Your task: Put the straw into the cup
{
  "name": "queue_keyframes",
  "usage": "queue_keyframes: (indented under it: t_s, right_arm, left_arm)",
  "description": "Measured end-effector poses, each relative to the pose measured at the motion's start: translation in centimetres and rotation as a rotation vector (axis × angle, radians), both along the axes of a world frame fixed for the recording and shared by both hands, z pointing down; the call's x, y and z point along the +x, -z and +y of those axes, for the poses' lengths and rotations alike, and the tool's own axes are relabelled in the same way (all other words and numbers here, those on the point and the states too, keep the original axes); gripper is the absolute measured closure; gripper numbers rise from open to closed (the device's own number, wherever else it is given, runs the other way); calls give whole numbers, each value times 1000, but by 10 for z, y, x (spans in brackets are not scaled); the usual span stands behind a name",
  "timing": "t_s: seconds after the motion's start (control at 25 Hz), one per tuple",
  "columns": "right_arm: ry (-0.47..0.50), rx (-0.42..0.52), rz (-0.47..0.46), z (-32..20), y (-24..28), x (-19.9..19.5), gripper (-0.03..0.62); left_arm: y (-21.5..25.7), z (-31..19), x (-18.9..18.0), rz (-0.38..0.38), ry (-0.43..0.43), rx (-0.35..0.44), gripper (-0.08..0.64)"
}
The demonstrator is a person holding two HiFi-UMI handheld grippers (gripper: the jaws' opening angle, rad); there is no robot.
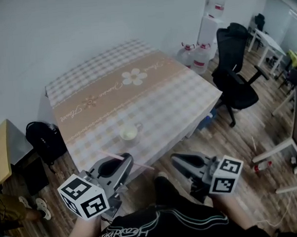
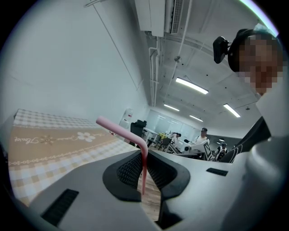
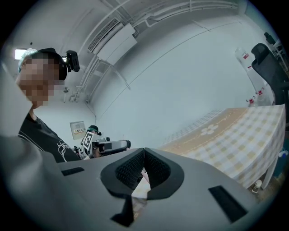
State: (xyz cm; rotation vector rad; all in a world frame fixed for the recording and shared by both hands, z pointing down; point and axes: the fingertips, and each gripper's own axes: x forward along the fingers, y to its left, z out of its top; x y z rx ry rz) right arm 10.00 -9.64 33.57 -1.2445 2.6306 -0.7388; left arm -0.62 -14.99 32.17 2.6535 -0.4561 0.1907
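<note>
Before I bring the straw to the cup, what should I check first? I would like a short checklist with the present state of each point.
1. Straw gripped: ok. The left gripper is shut on the pink straw, with the bent end sticking out.
2. Cup ready: ok. The cup stands upright on the table, its mouth uncovered.
3. Cup contents: cannot tell.
4. Straw above cup: not ok. The straw is at the table's near edge and the cup stands further in.
5. Way clear: ok. Only bare table lies between them.
6. Right gripper: ok. It is shut, empty and apart from the cup.
</note>
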Motion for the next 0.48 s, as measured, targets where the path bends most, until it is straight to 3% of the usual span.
queue_keyframes:
  t_s: [0.32, 0.48]
  right_arm:
    - [80, 0, -12, -54, -1, 3, 580]
    - [128, -9, -13, -87, -4, 24, 580]
  left_arm:
    - [-6, -42, -1, -12, 83, -8, 534]
    - [-10, -70, 17, -11, 139, -22, 534]
